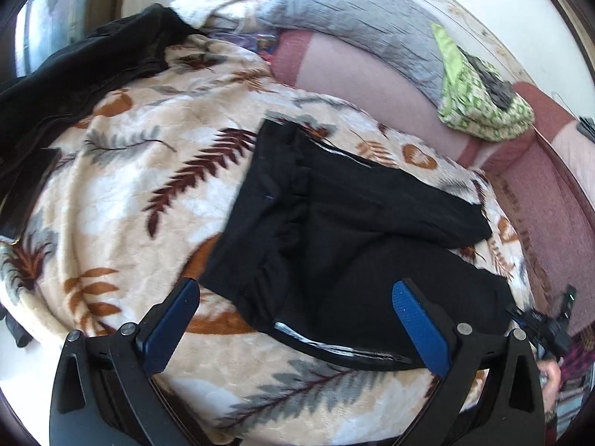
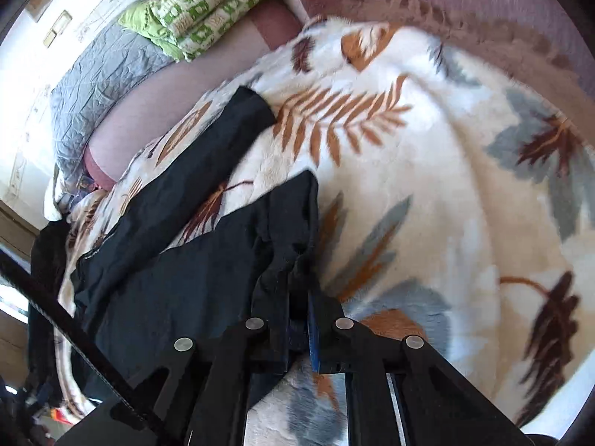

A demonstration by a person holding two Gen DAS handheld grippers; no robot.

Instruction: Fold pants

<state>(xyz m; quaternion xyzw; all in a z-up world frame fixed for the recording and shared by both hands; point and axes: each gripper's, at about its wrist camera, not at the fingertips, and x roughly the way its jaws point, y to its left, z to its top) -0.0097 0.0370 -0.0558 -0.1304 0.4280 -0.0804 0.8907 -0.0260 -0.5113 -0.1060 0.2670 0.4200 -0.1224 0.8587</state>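
Black pants [image 1: 334, 238] with a white side stripe lie spread on a cream leaf-print blanket [image 1: 141, 171]. My left gripper [image 1: 293, 297] is open, its blue pads on either side of the waistband end, just above the cloth and holding nothing. In the right wrist view my right gripper [image 2: 299, 293] is shut on the edge of the black pants [image 2: 193, 267]. One leg [image 2: 208, 171] stretches away to the upper left. My right gripper also shows at the right edge of the left wrist view [image 1: 546, 327].
A pink sofa back [image 1: 372, 78] runs behind the blanket. A grey pillow [image 1: 357, 15] and a green patterned cloth [image 1: 479, 96] lie on it. Another dark garment [image 1: 81, 67] lies at the blanket's far left.
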